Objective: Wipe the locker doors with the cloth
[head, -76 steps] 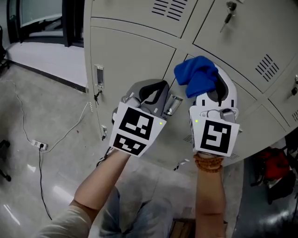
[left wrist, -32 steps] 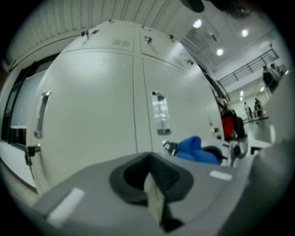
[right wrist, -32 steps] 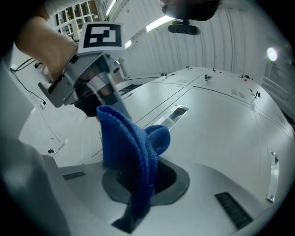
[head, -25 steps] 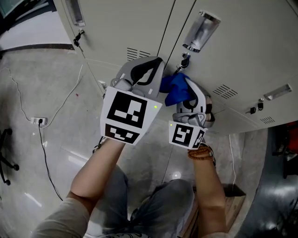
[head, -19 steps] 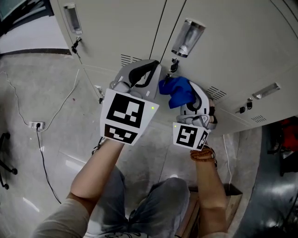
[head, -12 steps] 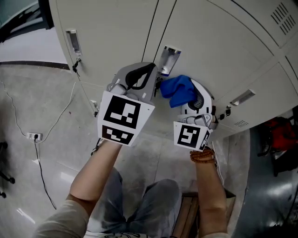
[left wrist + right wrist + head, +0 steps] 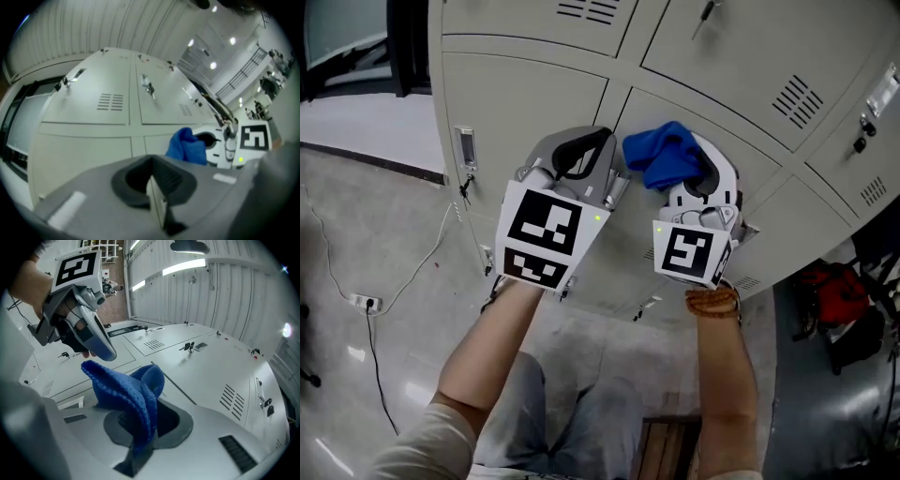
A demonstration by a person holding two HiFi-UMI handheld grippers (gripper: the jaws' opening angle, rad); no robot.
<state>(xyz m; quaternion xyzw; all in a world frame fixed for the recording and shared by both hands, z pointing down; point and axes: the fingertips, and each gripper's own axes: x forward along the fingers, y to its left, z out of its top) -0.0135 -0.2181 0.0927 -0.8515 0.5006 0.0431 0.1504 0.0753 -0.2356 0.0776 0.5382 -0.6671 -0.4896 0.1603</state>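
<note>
Cloth (image 7: 664, 155) moved up locker doors (image 7: 530, 98) | right tongs (image 7: 143, 427) clamp cloth | left tongs (image 7: 153, 194) closed, empty

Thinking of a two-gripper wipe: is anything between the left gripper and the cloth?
Only bare locker door, in the head view: left gripper and cloth sit side by side.

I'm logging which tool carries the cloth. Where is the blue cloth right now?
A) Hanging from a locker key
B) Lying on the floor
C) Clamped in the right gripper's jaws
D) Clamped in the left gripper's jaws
C: the right gripper view shows the blue cloth pinched between the jaws of the right gripper, while the left gripper has its jaws together on nothing.
</note>
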